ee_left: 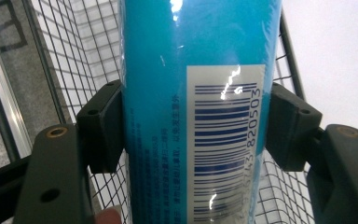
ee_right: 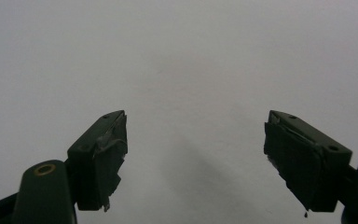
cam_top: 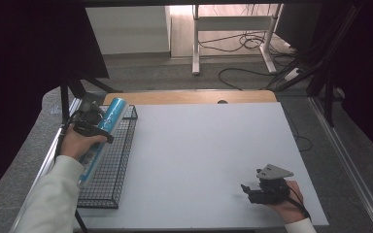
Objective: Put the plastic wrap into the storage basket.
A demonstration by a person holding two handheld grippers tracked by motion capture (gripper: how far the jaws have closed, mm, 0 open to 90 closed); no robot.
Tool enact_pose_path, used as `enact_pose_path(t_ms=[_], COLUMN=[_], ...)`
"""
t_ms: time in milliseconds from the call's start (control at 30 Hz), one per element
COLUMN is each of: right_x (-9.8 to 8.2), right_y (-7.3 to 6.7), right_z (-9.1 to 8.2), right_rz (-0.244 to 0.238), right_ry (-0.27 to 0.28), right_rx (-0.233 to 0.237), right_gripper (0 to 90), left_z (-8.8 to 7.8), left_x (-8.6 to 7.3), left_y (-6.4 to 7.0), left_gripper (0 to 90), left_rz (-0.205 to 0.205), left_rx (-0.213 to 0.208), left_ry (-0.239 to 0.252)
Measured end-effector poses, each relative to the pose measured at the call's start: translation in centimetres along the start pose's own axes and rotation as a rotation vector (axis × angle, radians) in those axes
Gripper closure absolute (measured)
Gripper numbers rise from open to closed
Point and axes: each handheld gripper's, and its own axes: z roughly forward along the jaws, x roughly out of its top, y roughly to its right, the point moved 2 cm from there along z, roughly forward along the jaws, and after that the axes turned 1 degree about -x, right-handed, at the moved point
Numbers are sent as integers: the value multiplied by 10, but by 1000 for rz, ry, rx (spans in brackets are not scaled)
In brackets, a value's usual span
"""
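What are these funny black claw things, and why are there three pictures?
A person holds a squeeze-claw, called a gripper, in each hand. One picture comes from a camera up high, looking down at the white table. The other two come from little cameras riding on each claw. The left gripper is shut on a tall shiny blue can with a barcode, over a black wire basket at the table's left edge. The right gripper is open, holding nothing, just above the table.

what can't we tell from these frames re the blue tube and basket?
- Blue tube: lower end hidden by the left hand, high view.
- Tube ends cut off by frame edges, left gripper view; small print blurred.
- Wire basket: contact with tube unclear.
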Motion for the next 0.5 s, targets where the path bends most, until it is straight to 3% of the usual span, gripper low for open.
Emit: enact_pose_path(t_ms=[367, 500], right_x=[2, 1], right_y=[-1, -1], right_z=[-3, -2], right_rz=[10, 7], right_ry=[13, 8], right_rx=[8, 7], right_gripper=[220, 220], left_z=[12, 20], left_x=[-5, -7], left_y=[-1, -1], left_gripper=[316, 316], left_rz=[-14, -16], left_rx=[4, 24], left_ry=[-33, -46])
